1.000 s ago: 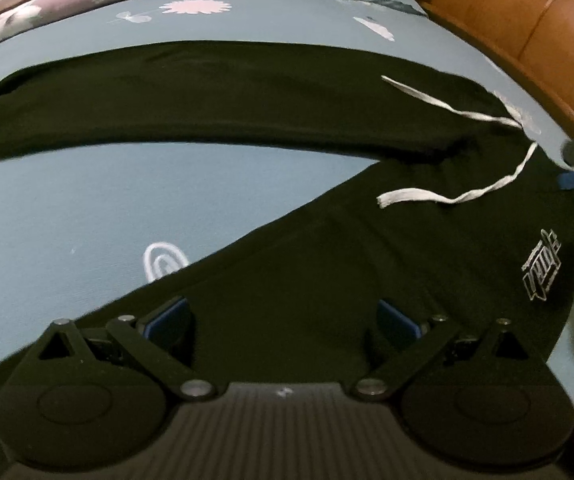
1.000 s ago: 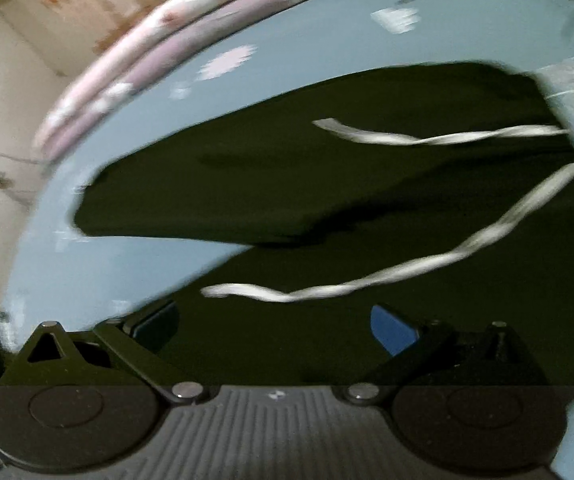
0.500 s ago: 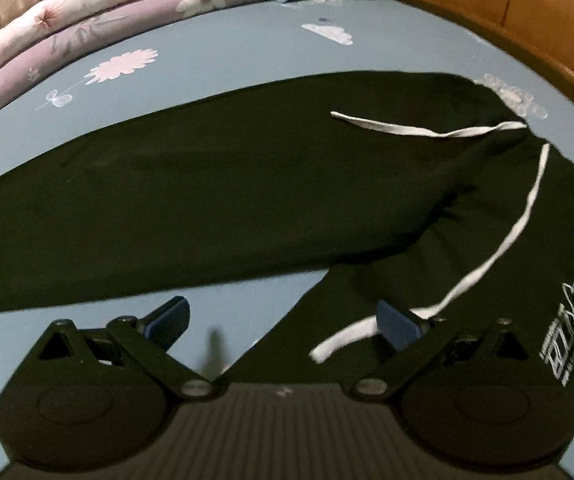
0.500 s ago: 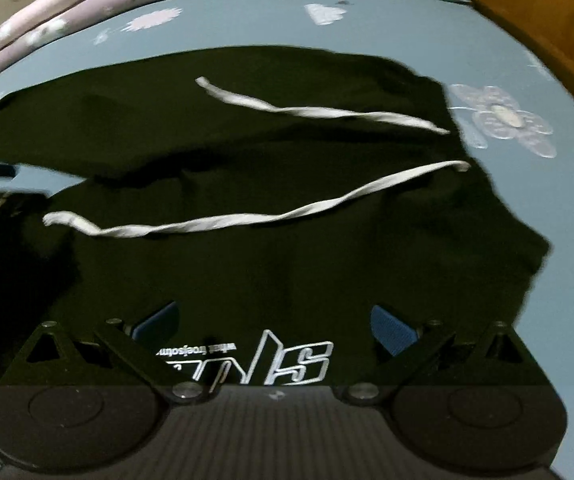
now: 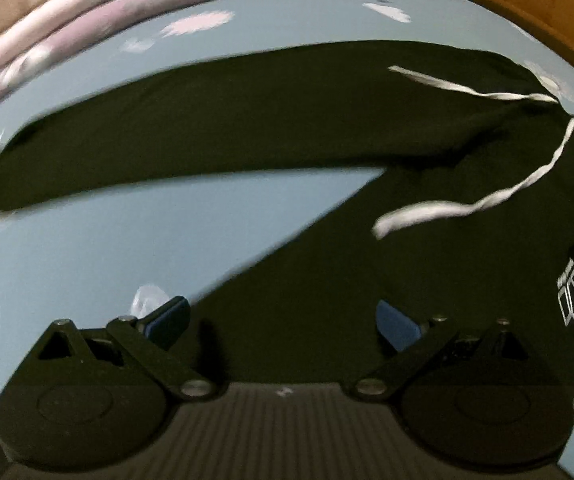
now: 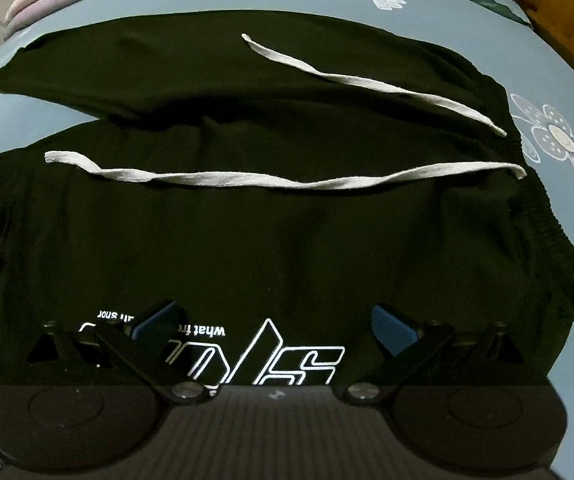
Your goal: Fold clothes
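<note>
Black sweatpants point(image 6: 287, 240) are spread flat across the blue floral bedsheet point(image 5: 67, 248), legs splayed in a V, waistband point(image 6: 543, 224) toward the wooden bed frame point(image 5: 547, 4). Both white drawstring ends point(image 6: 271, 178) are seen lying loose on top of the fabric, one trailing over each leg.

The left gripper point(image 5: 283, 320) is held wide open above the inner edge of the near leg, nothing between its blue pads point(image 5: 397, 322). The right gripper point(image 6: 273, 330) is likewise released, poised over the printed white logo point(image 6: 271, 354) near the hip; no cloth is pinched there either. Whether the pads are touching the fabric cannot be told from these views.

No fold has been made yet, so a first grasp looks to be the step in hand, probably to bring one leg over the other.

Trouble could be had here. The fabric is thin and lying in two layers, so only the top layer might be caught and the leg would twist rather than carry over whole. A drawstring could be nipped along with the cloth, or dragged and trapped inside the fold, leaving a lump. If the two grasps are lifted unevenly, the far leg point(image 5: 215, 120) could be pulled askew and the edges would not line up.
</note>
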`<state>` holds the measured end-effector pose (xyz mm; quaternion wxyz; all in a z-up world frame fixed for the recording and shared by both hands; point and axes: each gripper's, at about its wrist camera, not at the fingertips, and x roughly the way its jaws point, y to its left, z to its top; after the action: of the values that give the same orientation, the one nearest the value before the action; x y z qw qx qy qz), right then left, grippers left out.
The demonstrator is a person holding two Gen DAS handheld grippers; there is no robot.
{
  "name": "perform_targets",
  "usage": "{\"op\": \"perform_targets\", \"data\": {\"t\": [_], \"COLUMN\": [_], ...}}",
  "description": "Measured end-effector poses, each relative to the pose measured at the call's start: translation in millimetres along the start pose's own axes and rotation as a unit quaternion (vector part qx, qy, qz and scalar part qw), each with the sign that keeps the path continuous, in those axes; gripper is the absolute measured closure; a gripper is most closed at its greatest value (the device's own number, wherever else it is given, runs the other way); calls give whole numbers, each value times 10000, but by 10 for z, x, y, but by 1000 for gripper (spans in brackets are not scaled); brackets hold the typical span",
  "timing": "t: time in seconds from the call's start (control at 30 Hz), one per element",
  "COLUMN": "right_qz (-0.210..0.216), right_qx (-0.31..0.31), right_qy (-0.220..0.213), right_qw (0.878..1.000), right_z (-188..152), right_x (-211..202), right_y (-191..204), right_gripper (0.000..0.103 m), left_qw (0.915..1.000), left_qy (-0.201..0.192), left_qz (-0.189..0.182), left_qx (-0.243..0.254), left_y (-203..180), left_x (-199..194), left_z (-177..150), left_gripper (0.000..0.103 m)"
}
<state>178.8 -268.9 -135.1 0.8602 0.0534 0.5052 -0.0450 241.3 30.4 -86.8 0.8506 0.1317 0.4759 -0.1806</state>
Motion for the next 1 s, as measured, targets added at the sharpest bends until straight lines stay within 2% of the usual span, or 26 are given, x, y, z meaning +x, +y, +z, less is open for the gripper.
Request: {"op": "perform_targets", "data": {"t": [0.17,0.27,0.43,0.57,0.67,0.8,0.9,1.0], "right_qz": [-136,-169,-210,-232,-267,-12,10,-7], "right_qx": [-106,-39,-10,0,193,4,-339,-688], "right_qy": [-270,-274,-205,-113,84,-233,-484,-447], "right_qw": [9995,9995,9996,9997,9994,9997,9982,9966], "right_z": [-109,-112,-85,-50,43,199,331,409], "right_x": [-2,-8,5,5,-24,-103,-54,148], "right_y": [46,42,68,78,106,308,532,681], "right_gripper": [0,0,0,0,0,0,0,0], "left_qw": [9967,9943,9944,9913,9911,9922,9927,9919], "left_qy": [147,109,171,247,91,213,202,200], "left_qz": [-54,-2,374,371,262,300,365,355], "left_qx": [-793,-1057,-975,-1237,-1300,-1195,-1129,-1202], "left_y": [326,478,602,678,652,613,589,614], "left_x": [41,26,-100,-174,-191,-125,-129,-134], "left_z": [-281,-412,-724,-732,-646,-679,-726,-730], "left_gripper": [4,4,1,2,2,2,2,1]}}
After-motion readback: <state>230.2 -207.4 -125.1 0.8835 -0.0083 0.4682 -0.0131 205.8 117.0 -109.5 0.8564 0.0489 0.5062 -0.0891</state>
